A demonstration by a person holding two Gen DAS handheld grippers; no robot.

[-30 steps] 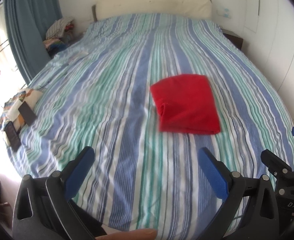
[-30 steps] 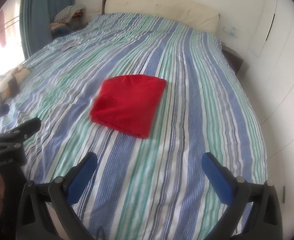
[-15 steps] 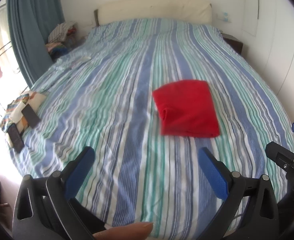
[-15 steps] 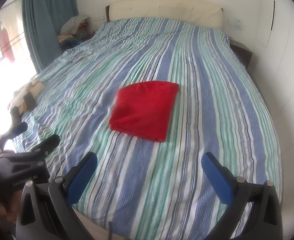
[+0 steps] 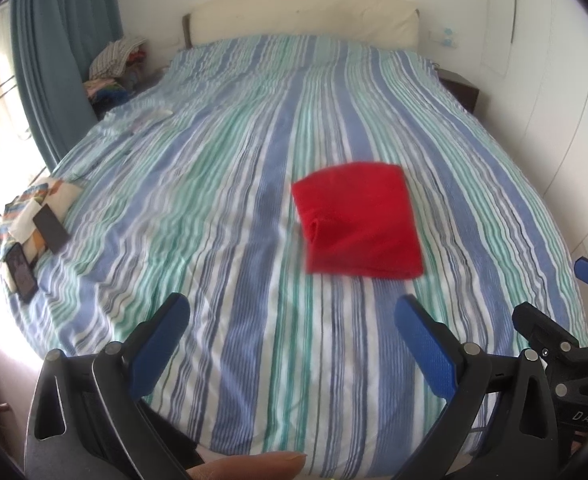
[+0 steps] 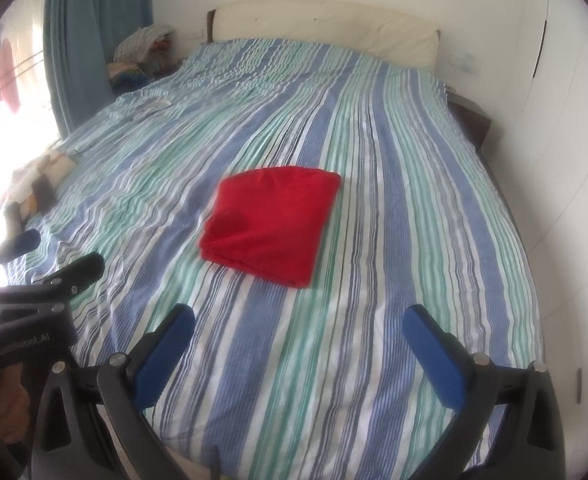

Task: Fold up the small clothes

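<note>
- Lying folded on the bed [image 5: 222, 184], the cloth [image 5: 360, 220] is well apart from both grippers;
- left gripper [image 5: 292, 318] and right gripper [image 6: 298, 328] have drawn back, fingers wide, empty; folding looks done.

Striped bedspread [image 5: 222, 184], blue curtain [image 5: 54, 52], 2 phones [image 5: 34, 248] at left edge.

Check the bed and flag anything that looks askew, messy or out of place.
Nothing serious stands out. The red garment lies folded on the striped bedspread, turned slightly off the stripe lines. Two dark phones lie on a patterned cloth at the bed's left edge. Both grippers have their jaws open and hold nothing.
</note>
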